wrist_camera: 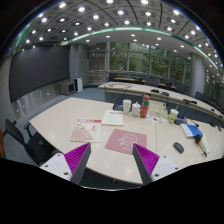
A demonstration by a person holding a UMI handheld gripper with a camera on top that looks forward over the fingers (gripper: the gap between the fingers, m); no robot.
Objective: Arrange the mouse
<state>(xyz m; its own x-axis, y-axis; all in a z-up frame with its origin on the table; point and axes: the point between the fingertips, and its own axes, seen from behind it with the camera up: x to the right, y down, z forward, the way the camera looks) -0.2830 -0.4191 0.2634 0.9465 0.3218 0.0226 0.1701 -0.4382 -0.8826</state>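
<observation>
On the pale table (60, 125) ahead of you, the small dark mouse (178, 147) is sitting off to the right, beyond the right finger. It is too tiny to tell which way it is pointing. You are holding the gripper (113, 160) spread wide, grasping nothing. A flat pinkish mat (126, 140) is lying just past the fingers. A red bottle (145, 106) is standing further back, with white papers (113, 118) beside it.

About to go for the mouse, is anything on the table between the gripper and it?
Nothing visible blocks it. The open gripper is held above the table's near edge; the mouse lies ahead, beyond its right finger, with bare tabletop between. The mouse pad lies flat beside that path.
</observation>
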